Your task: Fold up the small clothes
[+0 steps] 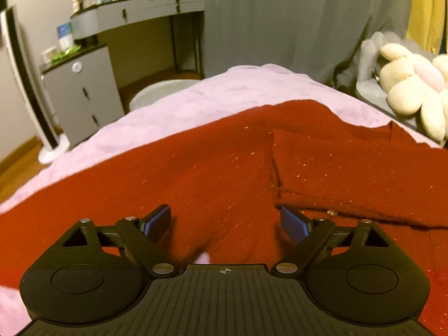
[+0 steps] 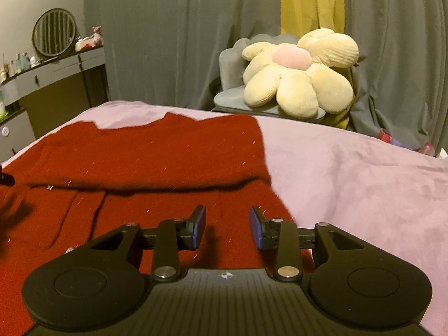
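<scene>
A dark red knit garment [image 1: 224, 162] with glitter threads lies spread on a pale pink bed cover [image 1: 224, 89]. One part of it is folded over on the right in the left wrist view [image 1: 350, 173]. My left gripper [image 1: 225, 222] is open wide and empty, low over the garment's near part. In the right wrist view the garment [image 2: 156, 154] has a folded layer across its far half. My right gripper [image 2: 227, 228] is open and empty, just above the garment's right edge, next to the bare bed cover [image 2: 350, 168].
A flower-shaped plush cushion [image 2: 299, 75] sits on a grey chair [image 2: 232, 95] beyond the bed's far side. A grey dressing table with a round mirror [image 2: 54, 32], a small cabinet [image 1: 81, 98] and a standing fan [image 1: 30, 84] stand to the left. Grey curtains hang behind.
</scene>
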`<action>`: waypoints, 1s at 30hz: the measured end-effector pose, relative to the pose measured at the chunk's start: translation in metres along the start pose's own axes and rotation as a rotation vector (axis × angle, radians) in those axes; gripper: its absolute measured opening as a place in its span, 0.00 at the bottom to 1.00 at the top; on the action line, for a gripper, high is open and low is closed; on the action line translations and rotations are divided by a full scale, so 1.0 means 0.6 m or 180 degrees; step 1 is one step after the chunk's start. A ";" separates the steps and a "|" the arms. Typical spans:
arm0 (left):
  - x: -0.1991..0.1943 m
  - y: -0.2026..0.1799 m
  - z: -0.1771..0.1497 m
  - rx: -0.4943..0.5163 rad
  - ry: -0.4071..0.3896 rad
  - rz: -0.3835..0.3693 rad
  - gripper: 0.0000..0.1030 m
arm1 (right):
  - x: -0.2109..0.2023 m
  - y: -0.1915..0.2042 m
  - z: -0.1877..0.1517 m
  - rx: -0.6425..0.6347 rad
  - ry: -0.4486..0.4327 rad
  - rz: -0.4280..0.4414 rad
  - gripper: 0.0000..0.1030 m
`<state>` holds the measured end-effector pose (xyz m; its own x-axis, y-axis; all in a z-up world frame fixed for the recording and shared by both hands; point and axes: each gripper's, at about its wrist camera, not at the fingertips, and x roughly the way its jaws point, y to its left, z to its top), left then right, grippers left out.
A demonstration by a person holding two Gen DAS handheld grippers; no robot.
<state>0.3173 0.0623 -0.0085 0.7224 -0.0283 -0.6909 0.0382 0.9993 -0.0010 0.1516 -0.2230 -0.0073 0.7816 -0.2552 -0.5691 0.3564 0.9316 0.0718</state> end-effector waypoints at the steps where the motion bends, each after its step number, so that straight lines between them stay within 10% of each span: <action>1: -0.005 0.011 -0.004 -0.0065 0.0009 -0.0016 0.90 | -0.003 0.004 -0.004 -0.0012 0.0021 0.0018 0.32; 8: -0.053 0.197 -0.087 -0.1209 -0.0108 -0.0313 0.93 | -0.034 0.028 -0.018 -0.0114 0.0072 0.0188 0.36; 15: -0.098 0.418 -0.195 -0.2405 -0.0317 0.0042 0.45 | -0.042 0.046 -0.026 -0.0170 0.0098 0.0241 0.36; 23: -0.093 0.543 -0.247 -0.4112 -0.0605 -0.0413 0.42 | -0.041 0.066 -0.040 -0.0213 0.0212 0.0331 0.36; 30: -0.123 0.551 -0.261 -0.3719 -0.0687 -0.0393 0.50 | -0.044 0.063 -0.041 -0.0139 0.0236 0.0320 0.37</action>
<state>0.1684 0.3988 -0.0711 0.8635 -0.0179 -0.5041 -0.4547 0.4049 -0.7933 0.1318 -0.1745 -0.0098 0.7717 -0.1417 -0.6200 0.2544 0.9622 0.0968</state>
